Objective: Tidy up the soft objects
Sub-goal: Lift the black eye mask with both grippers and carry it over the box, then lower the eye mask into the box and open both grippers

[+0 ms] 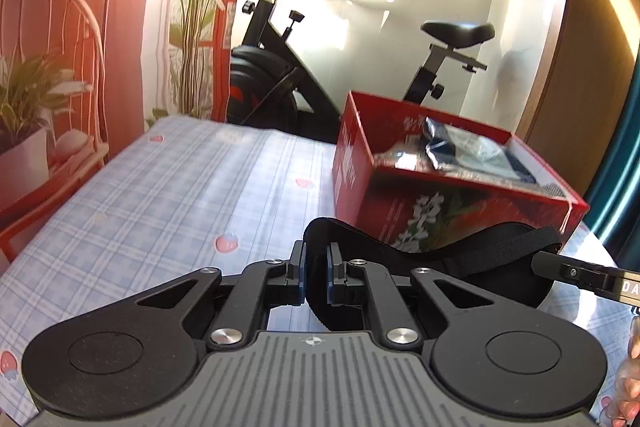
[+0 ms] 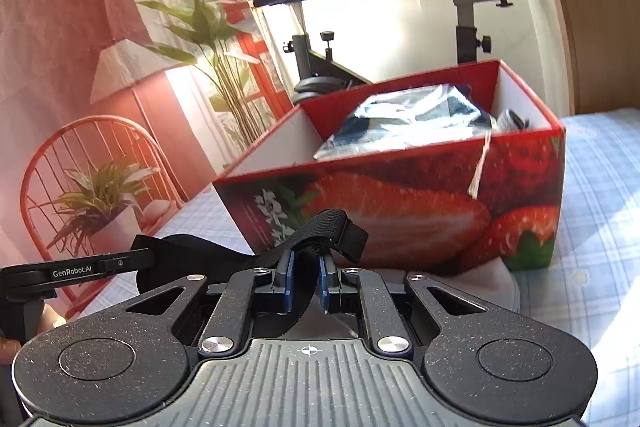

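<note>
Legible markings: in the right wrist view I read "GenRobot.AI" on the side bar of the left gripper (image 2: 144, 259). In the left wrist view I read only "DA" on the bar of the right gripper (image 1: 536, 261); the rest runs out of frame. The red box (image 1: 452, 195) carries white lettering on its side and end panels, too blurred to read, plus strawberry and white-flower artwork.

Finger state: my left gripper (image 1: 316, 273) has its blue pads (image 1: 301, 273) nearly closed, clamped on one end of the black eye mask (image 1: 400, 243). My right gripper (image 2: 306, 277) is likewise nearly closed, pinching the mask's ribbed elastic strap (image 2: 324, 223), which folds over above the pads.

Location of the mask: it is suspended between both grippers, above the blue plaid tablecloth (image 1: 160, 187), just in front of the red box and outside it. The box is open and contains plastic-wrapped items (image 2: 404, 123).
</note>
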Demonstrator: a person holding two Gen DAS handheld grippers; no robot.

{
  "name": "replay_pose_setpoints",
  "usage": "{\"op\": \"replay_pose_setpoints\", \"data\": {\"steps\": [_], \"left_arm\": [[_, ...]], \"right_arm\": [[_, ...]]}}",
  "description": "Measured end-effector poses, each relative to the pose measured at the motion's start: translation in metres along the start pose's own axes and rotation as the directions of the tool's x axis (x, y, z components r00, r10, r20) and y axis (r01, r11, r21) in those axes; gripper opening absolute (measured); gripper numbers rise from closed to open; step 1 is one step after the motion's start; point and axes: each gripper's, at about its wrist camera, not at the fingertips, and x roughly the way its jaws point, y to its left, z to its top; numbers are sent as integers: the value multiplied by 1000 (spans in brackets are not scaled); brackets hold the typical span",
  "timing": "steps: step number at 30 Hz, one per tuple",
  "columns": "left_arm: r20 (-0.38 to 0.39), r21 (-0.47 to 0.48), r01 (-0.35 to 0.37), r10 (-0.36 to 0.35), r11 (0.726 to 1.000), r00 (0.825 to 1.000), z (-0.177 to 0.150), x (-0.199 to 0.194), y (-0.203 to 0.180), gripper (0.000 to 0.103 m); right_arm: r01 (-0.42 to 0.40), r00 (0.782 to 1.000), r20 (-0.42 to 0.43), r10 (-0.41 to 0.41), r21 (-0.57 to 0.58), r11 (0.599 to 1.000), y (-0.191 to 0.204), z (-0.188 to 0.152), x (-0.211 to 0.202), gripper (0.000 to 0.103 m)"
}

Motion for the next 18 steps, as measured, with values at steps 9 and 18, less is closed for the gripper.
{"op": "replay_pose_setpoints", "data": {"steps": [9,18], "left_arm": [[164,56,36,-45,998,985,77,-4,-34,10],[160,190,20,-51,982,986,117,67,-101,10]], "right_arm": [[23,992,129,-11,-95,995,5,83,-23,11],[210,970,161,-181,-190,959,-29,139,18,11]]}}
